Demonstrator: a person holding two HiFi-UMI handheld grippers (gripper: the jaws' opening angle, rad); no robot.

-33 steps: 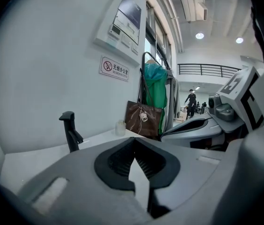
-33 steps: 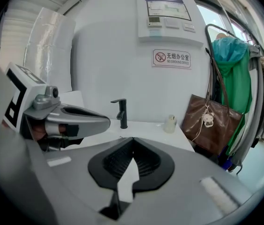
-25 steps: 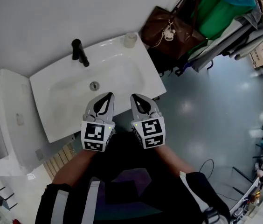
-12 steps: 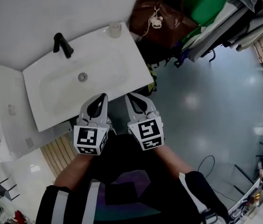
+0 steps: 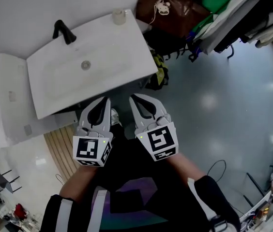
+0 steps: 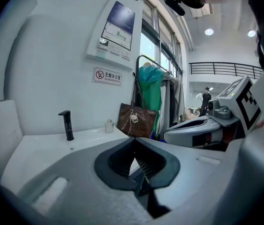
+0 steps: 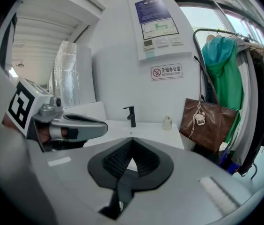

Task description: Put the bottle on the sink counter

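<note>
A small pale bottle (image 5: 119, 16) stands at the back right corner of the white sink tabletop (image 5: 137, 50), against the wall. The left claw (image 5: 106, 101) and the right claw (image 5: 134, 99), both closed and empty, hang side by side just off its front edge, well apart from the bottle.

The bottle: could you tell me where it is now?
Head view: the bottle stands on the sink counter's far right corner, between the black faucet and the brown bag.
</note>
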